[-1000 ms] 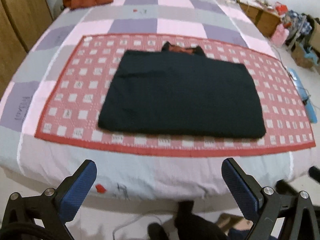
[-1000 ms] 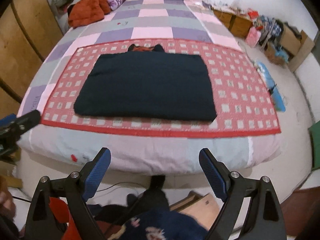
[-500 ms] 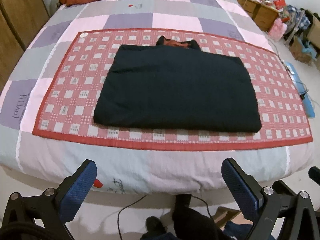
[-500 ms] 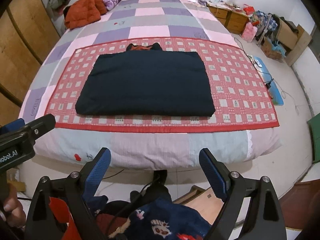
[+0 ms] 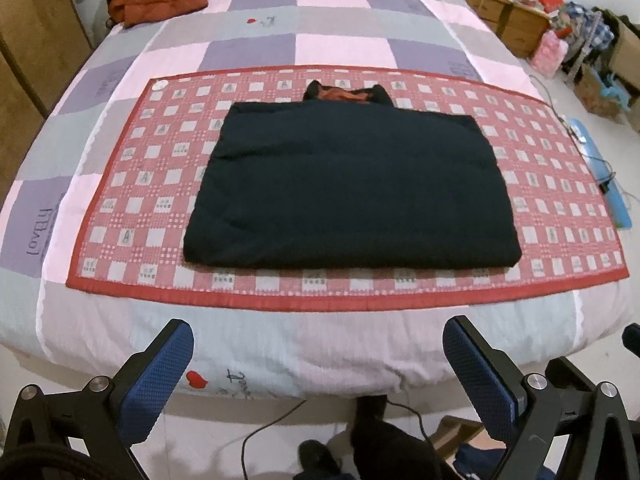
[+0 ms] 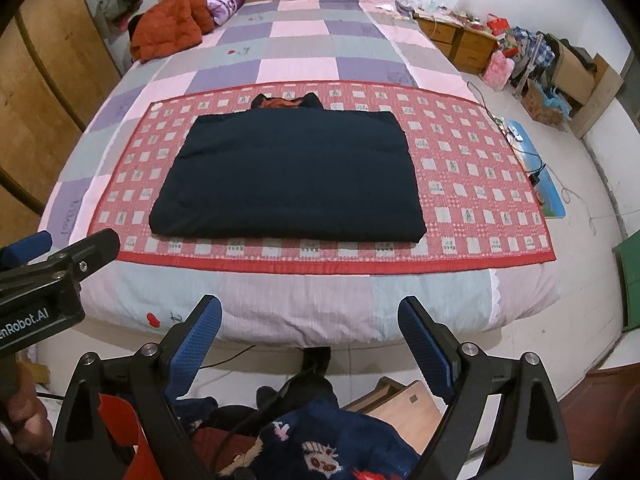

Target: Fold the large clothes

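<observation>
A dark navy garment (image 5: 352,188) lies folded into a flat rectangle on a red checked mat (image 5: 132,184) on the bed, its collar with orange lining at the far edge. It also shows in the right wrist view (image 6: 288,180). My left gripper (image 5: 318,364) is open and empty, held off the bed's near edge. My right gripper (image 6: 310,340) is open and empty, also short of the bed. The left gripper's body shows at the left of the right wrist view (image 6: 52,280).
An orange jacket (image 6: 168,28) and a purple pillow (image 6: 224,0) lie at the head of the bed. Wooden wardrobes (image 6: 44,68) stand left. A cluttered dresser (image 6: 460,40), boxes and cables stand on the floor at the right. Clothes (image 6: 320,440) lie below the grippers.
Both grippers have risen and moved slightly towards the bed; the garment has not moved. The left gripper has come further into the right wrist view.
</observation>
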`<state>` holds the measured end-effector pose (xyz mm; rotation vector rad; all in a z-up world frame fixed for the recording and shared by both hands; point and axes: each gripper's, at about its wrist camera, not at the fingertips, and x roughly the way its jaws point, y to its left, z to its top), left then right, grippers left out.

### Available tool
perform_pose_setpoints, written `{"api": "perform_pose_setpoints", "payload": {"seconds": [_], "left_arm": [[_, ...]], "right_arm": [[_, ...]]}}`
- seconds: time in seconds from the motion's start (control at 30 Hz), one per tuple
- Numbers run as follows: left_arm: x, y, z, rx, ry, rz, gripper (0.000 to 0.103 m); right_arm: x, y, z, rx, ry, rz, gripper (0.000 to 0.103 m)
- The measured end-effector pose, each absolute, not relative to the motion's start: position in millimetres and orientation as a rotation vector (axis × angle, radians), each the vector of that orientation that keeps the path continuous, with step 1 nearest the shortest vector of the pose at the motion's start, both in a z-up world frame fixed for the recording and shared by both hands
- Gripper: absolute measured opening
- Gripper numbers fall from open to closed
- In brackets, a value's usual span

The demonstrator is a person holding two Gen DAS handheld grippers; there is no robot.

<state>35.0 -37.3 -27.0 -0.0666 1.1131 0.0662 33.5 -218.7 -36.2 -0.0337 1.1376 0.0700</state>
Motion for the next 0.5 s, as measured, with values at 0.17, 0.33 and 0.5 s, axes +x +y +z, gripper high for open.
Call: {"api": "perform_pose_setpoints", "payload": {"seconds": [0.17, 0.33, 0.5], "left_arm": [[36.8, -39.0, -26.3, -0.065, 1.114, 0.063, 0.102], [39.2, -41.7, -25.6, -0.068, 1.116, 0.067, 0.102], [39.2, -41.8, -25.3, -0.066, 1.116, 0.065, 0.102]], "right_arm": [[36.3, -218.3, -34.7, -0.036, 1.133, 0.069, 0.092], [39.3, -222.3, -31.2, -0.033, 1.13, 0.067, 0.092], [39.1, -223.3, -31.0, -0.034, 1.127, 0.071, 0.092]]}}
